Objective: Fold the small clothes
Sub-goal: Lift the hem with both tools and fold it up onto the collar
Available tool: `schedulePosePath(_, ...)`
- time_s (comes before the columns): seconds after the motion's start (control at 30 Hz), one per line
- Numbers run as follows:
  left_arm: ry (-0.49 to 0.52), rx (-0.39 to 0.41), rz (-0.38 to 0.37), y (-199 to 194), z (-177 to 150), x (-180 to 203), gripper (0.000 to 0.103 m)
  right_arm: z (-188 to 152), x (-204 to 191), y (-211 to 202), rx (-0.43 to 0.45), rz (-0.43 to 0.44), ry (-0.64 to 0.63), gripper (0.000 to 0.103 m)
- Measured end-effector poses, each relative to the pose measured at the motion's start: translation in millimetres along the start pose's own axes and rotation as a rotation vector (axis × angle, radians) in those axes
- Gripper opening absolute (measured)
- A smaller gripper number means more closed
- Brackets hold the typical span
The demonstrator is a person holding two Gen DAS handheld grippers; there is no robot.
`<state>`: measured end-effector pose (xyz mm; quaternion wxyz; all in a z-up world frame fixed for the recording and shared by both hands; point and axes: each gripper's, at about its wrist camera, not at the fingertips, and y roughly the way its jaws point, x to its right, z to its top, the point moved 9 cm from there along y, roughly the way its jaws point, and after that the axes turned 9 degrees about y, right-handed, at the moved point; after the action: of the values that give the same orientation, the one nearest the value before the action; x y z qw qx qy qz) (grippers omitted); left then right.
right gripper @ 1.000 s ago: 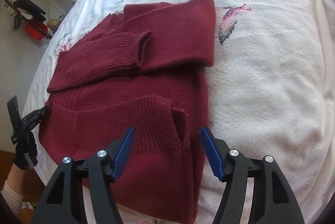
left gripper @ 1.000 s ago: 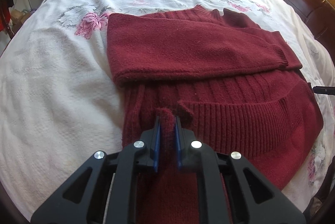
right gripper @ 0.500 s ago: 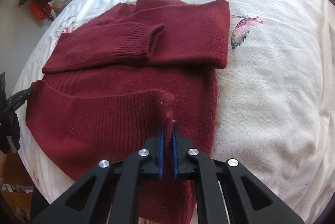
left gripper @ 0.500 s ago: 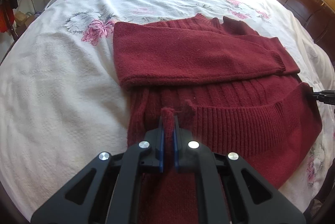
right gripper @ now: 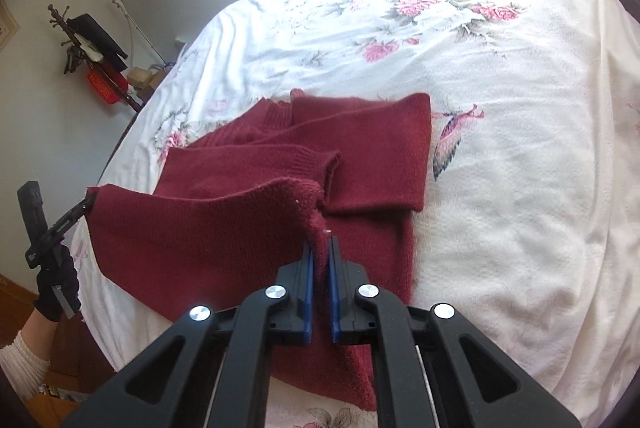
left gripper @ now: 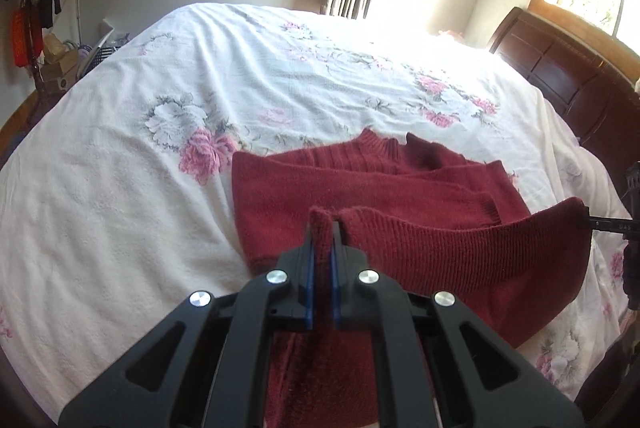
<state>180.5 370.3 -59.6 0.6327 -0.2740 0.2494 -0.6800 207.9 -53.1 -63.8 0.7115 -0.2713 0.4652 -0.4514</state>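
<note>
So both tools are clamped on knit: left gripper (left gripper: 323,228) pinches the left hem corner of the red sweater (left gripper: 360,187), right gripper (right gripper: 320,248) pinches the right hem corner, blue pads (right gripper: 307,292) nearly closed with fabric between. Ribbed hem (left gripper: 460,248) is lifted off the bed and stretched between the two tools, sagging a bit mid-span. Sweater lies on the floral bedspread (left gripper: 120,207), collar (left gripper: 376,143) at the far end, both sleeves already folded across the chest, cuff (right gripper: 312,163) on top.

Progress, as a judgement: sleeves done, bottom-up fold just begun; left is carrying the hem to the collar, laying it flat, letting go.

Hard to see: near part of the sweater hides under the gripper bodies; how much fabric sits in each pinch is unclear; the layer under the raised hem is covered. Gloved hand (right gripper: 56,288) on the left tool is visible at the frame edge only. Far bedspread is blown out by window light.
</note>
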Motion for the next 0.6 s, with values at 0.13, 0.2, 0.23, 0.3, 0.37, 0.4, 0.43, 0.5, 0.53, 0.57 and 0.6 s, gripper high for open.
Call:
schedulePosePath(0.13, -0.033, 0.046, 0.024, 12.6, 42.8, -12.0, 0.004, 41.5, -14.1, -0.5, 0.046, -0.011, -0.002, 0.006)
schedulePosePath(0.2, -0.060, 0.055, 0.030, 23.9, 62.8, -21.7, 0.004, 63.0, -21.4, 4.9, 0.061, -0.016, 0.005, 0.006)
schedulePosePath(0.23, -0.073, 0.058, 0.033, 31.2, 72.3, -26.4, 0.004, 74.7, -22.7, 7.1, 0.068, -0.022, 0.010, 0.006)
schedulePosePath(0.3, -0.086, 0.064, 0.056, 47.1, 90.5, -36.9, 0.004, 96.9, -23.3, 14.1, 0.081, -0.034, 0.018, 0.006)
schedulePosePath(0.37, -0.099, 0.056, 0.068, 64.9, 103.7, -45.0, 0.004, 114.9, -20.2, 20.9, 0.090, -0.062, 0.021, 0.006)
schedulePosePath(0.4, -0.104, 0.052, 0.070, 74.2, 109.2, -48.1, 0.004, 124.0, -19.0, 25.3, 0.093, -0.073, 0.025, 0.006)
schedulePosePath(0.43, -0.109, 0.045, 0.068, 83.0, 113.2, -51.0, 0.004, 132.1, -17.0, 30.9, 0.094, -0.083, 0.034, 0.006)
schedulePosePath(0.5, -0.100, 0.034, 0.080, 101.3, 118.9, -54.6, 0.004, 144.8, -11.6, 44.2, 0.086, -0.091, 0.060, 0.006)
schedulePosePath(0.53, -0.088, 0.025, 0.087, 110.6, 120.6, -55.3, 0.004, 149.1, -9.6, 52.0, 0.079, -0.093, 0.070, 0.006)
schedulePosePath(0.57, -0.075, 0.015, 0.096, 120.1, 120.3, -55.6, 0.004, 152.7, -8.3, 59.9, 0.072, -0.104, 0.073, 0.006)
schedulePosePath(0.6, -0.065, 0.003, 0.105, 128.8, 119.2, -55.9, 0.004, 154.7, -6.8, 67.6, 0.065, -0.118, 0.072, 0.006)
